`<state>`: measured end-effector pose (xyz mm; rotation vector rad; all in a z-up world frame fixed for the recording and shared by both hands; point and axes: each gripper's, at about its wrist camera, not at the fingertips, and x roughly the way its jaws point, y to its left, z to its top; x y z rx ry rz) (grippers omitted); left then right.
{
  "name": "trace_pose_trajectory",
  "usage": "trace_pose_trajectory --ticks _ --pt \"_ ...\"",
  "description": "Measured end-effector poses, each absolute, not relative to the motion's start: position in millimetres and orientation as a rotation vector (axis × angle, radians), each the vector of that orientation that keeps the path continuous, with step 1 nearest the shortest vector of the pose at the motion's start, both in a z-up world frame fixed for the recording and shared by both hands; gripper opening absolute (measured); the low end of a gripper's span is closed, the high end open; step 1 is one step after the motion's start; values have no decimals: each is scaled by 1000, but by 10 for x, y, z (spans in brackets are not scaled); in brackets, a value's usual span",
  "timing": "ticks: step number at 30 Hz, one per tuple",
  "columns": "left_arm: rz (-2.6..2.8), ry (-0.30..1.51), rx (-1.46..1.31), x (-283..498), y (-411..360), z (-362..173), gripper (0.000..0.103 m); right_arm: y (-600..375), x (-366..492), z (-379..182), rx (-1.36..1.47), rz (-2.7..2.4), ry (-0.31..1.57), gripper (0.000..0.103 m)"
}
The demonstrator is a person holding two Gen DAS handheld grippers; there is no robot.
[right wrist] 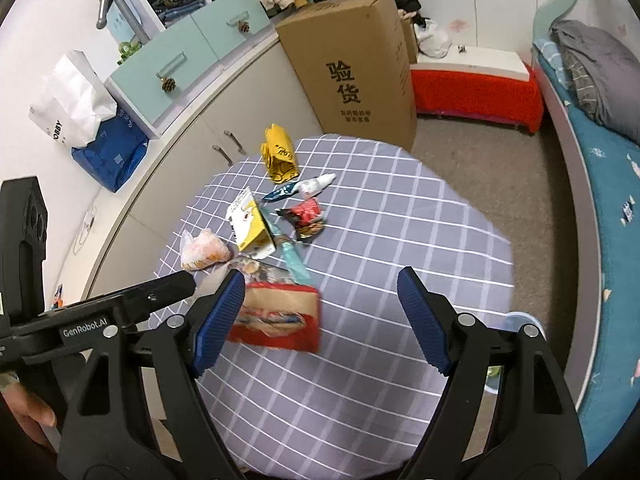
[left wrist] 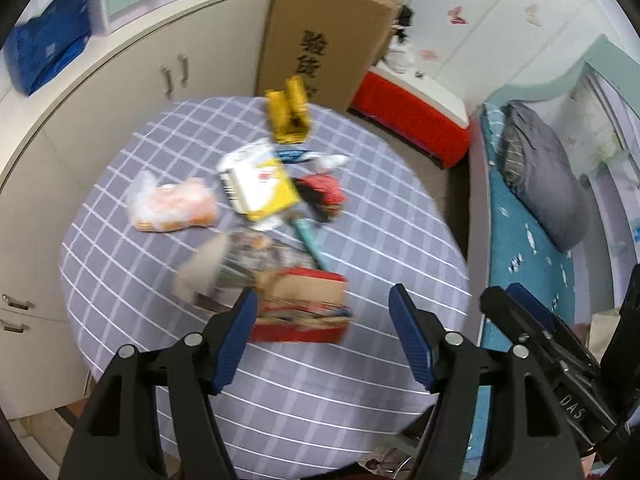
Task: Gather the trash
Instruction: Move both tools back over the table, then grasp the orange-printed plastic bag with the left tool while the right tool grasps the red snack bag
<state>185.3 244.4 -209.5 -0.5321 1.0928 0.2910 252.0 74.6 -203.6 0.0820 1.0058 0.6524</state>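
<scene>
From the left wrist camera I see my left hand-held gripper (left wrist: 324,340) spread wide with nothing between its blue fingers (left wrist: 236,340), hanging over the near part of the round bench (left wrist: 400,216) with its grey checked cloth. The trash lies in a loose cluster across the middle of the bench: nearest me a red and brown carton (left wrist: 304,308), just beyond the left finger; behind it a crumpled clear wrapper (left wrist: 256,256), blurred enough that I can't make out what it is; a teal strip (left wrist: 308,240) beside that; then a yellow and white box (left wrist: 260,188), an orange bag in clear plastic (left wrist: 172,204) off to the left, a red and black wrapper (left wrist: 324,196) to the right, a blue and white packet (left wrist: 316,158), and a yellow bag (left wrist: 290,112) at the far edge. The right hand-held gripper (left wrist: 532,320) shows at the lower right of this view, beside the bench edge. Switching to the right wrist camera, my right hand-held gripper (right wrist: 320,320) is likewise wide open and holding nothing, with the carton (right wrist: 280,316) just past its left finger. The left hand-held gripper (right wrist: 152,296) reaches in from the left, its tip near the orange bag (right wrist: 204,250). A tall cardboard box (right wrist: 356,68) stands on the floor behind the bench.
</scene>
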Motion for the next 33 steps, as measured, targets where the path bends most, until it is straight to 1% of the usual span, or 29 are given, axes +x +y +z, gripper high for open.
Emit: trace_pose_trajectory --ticks 6,10,13,20,25,31,33 --pt "333 1176 -533 1912 3075 -2451 70 1189 2650 -2275 107 615 1048 77" --pt "336 1228 -471 2043 3346 -2736 70 1377 2771 -2459 125 574 1079 77" --pt "322 1250 -488 2141 3524 -2914 70 1493 2860 -2597 129 548 1108 77" --pt "283 1291 -334 2468 3606 -3195 70 1671 3101 -2845 122 505 1149 77" --pt "274 1265 -152 2616 3491 -3231 70 1763 3292 -2956 109 482 1157 77" --pt "271 1258 -124 2740 3603 -3266 70 1907 3487 -3099 79 494 1171 77" --pt "279 1256 -114 2781 3637 -3280 67 1957 3528 -3134 71 501 1174 77"
